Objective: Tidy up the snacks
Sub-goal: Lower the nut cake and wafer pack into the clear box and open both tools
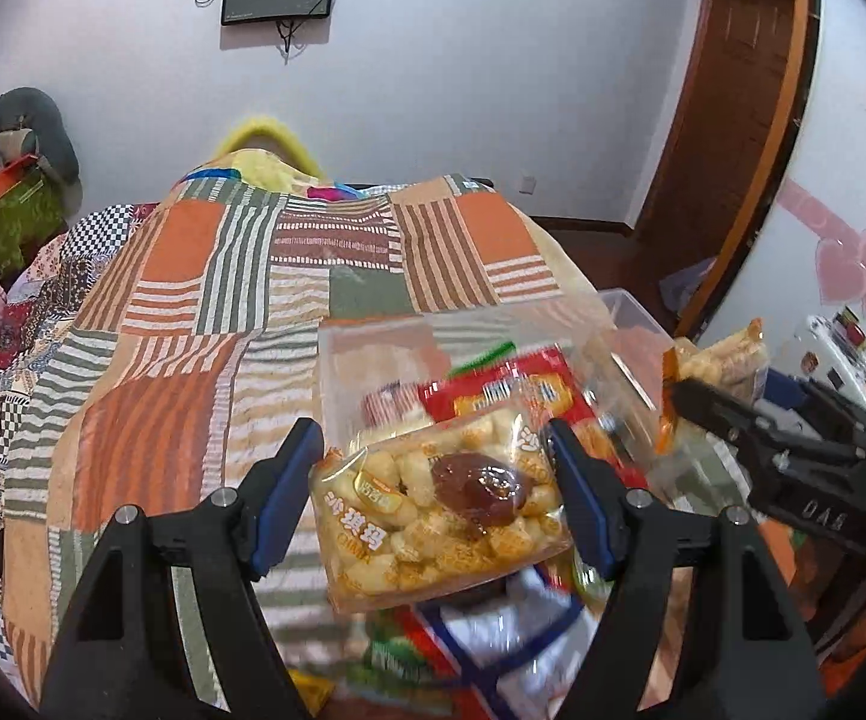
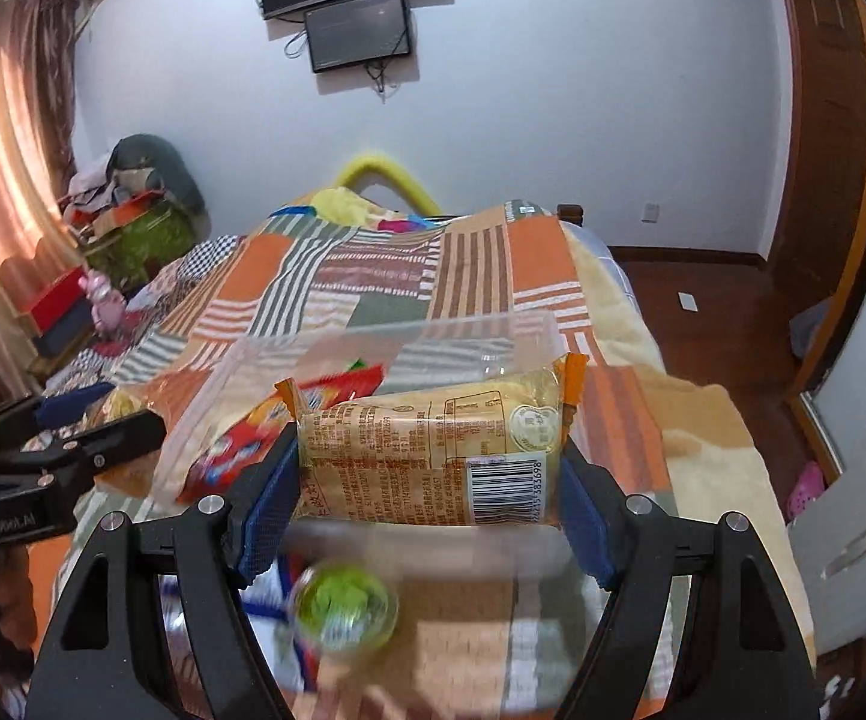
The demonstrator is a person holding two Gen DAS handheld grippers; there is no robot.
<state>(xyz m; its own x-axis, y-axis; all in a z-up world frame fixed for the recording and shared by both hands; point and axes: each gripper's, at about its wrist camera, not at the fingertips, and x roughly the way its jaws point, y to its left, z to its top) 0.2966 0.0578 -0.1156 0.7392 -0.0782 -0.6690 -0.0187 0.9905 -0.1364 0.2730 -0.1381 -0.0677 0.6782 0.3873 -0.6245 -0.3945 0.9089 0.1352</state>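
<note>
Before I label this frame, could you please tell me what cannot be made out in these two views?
- Left wrist view: the snacks under the held clear puffed-rice cake packet are motion-blurred; their printing is unreadable.
- Right wrist view: the round green-filled clear cup is blurred; contents unclear.
- Right wrist view: the held orange-edged wrapper hides part of the clear plastic bin.

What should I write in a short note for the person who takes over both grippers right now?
Left gripper: shut on a clear snack pack of puffed pieces, held in the air.
Right gripper: shut on a yellow barcode pack, also lifted.
Clear plastic bin stands on the striped blanket; a red packet already leans inside.
Left: drop both packs in the bin, then the small green cup and other loose snacks below.
</note>
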